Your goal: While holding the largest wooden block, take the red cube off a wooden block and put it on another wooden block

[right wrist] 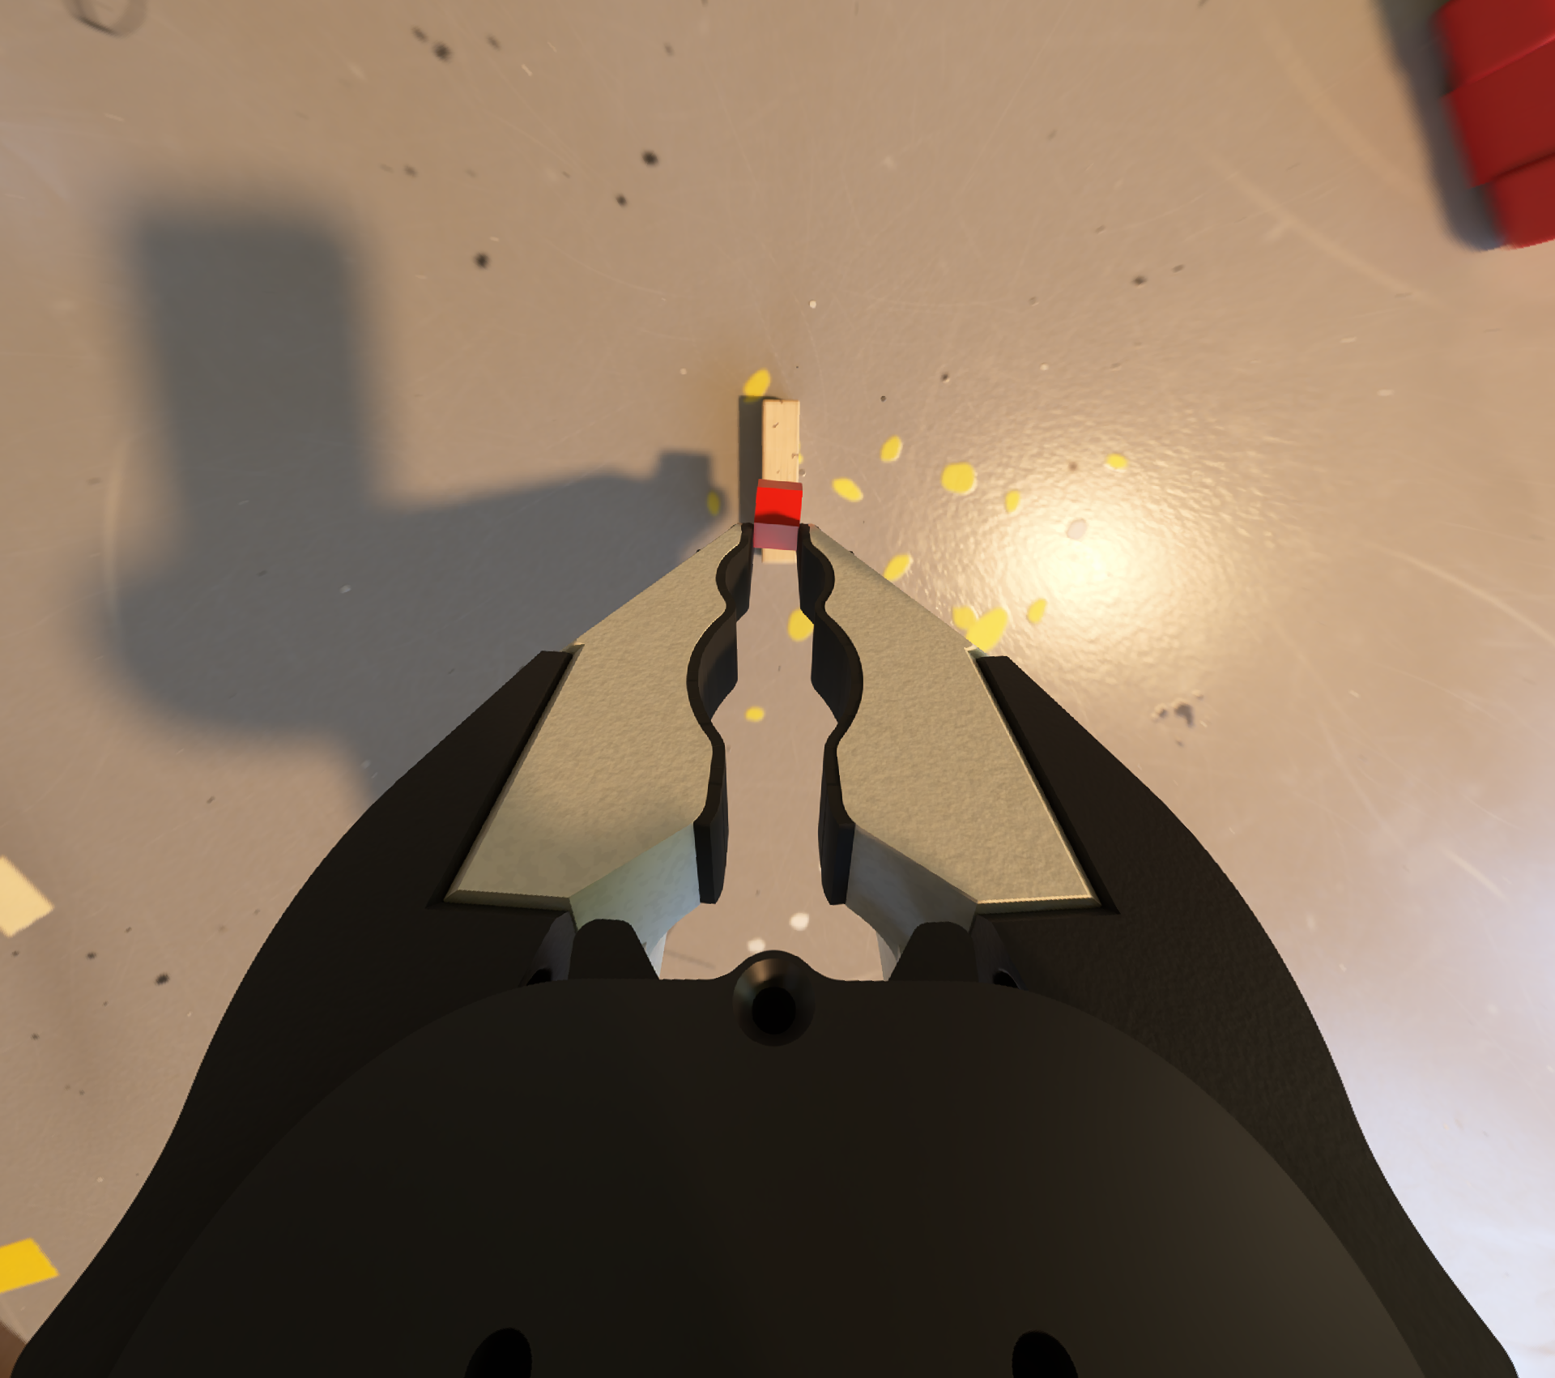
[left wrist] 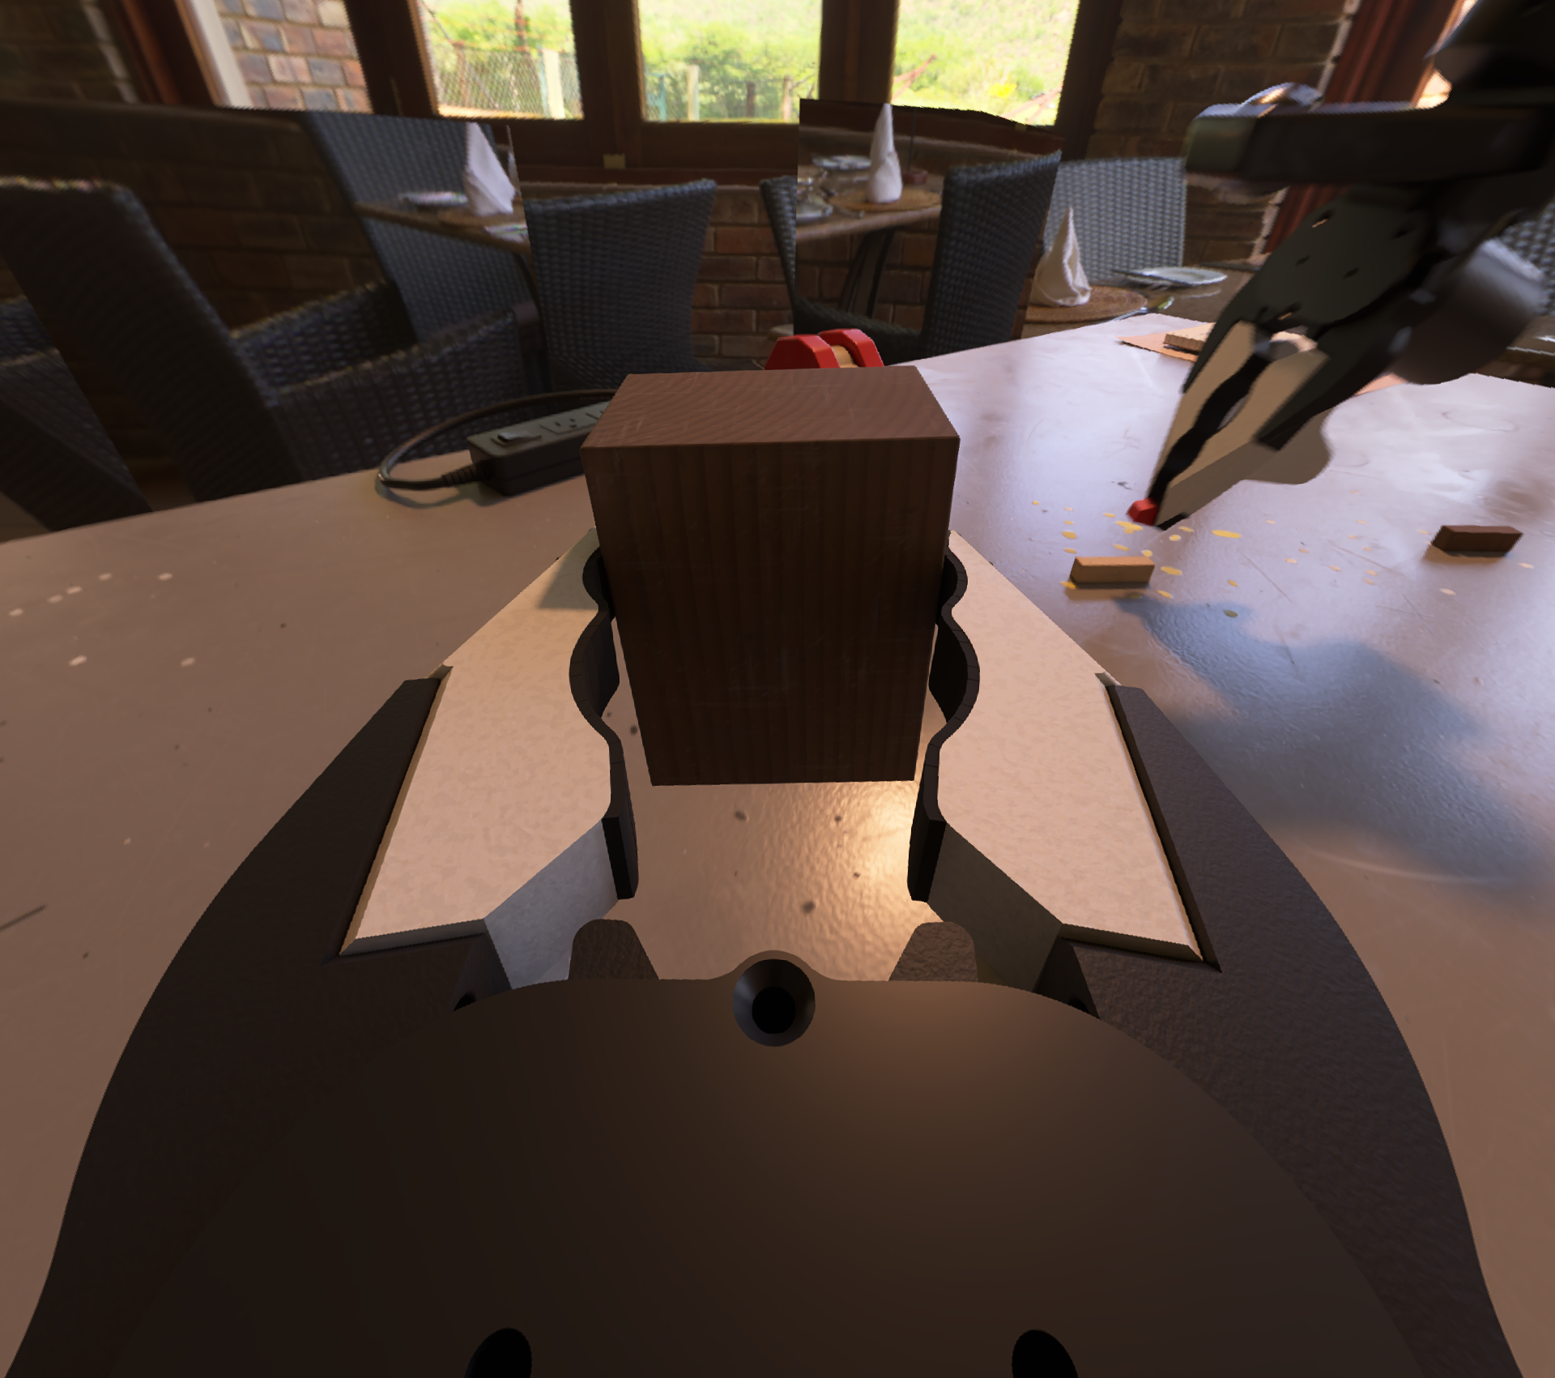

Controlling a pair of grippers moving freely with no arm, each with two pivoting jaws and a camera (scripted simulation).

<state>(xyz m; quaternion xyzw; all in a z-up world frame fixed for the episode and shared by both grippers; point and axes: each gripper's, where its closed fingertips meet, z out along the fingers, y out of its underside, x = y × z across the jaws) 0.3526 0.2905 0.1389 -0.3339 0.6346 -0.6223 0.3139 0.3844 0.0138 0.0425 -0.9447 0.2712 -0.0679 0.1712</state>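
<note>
While the red cube [right wrist: 778,506] is sitting pinched at the very tips of the right gripper [right wrist: 775,536], its jaws are pressing close on its two sides, with most of the cube sticking out ahead of them. It is hanging over the near end of a pale block [right wrist: 782,441] that is lying on the table [right wrist: 1178,412] and running straight ahead of the jaws; whether cube and block are touching cannot be told. From the left wrist view, the cube [left wrist: 1142,511] is showing above and behind the pale block [left wrist: 1111,569]. A thin dark block [left wrist: 1477,540] is lying well to the right of those tips. The left gripper [left wrist: 772,563] is clamping the large dark block [left wrist: 770,580] upright, jaws spread wide against its sides. Beyond that block, a red object [left wrist: 825,349] is peeking out, and a black power strip [left wrist: 530,450] is resting to the left.
</note>
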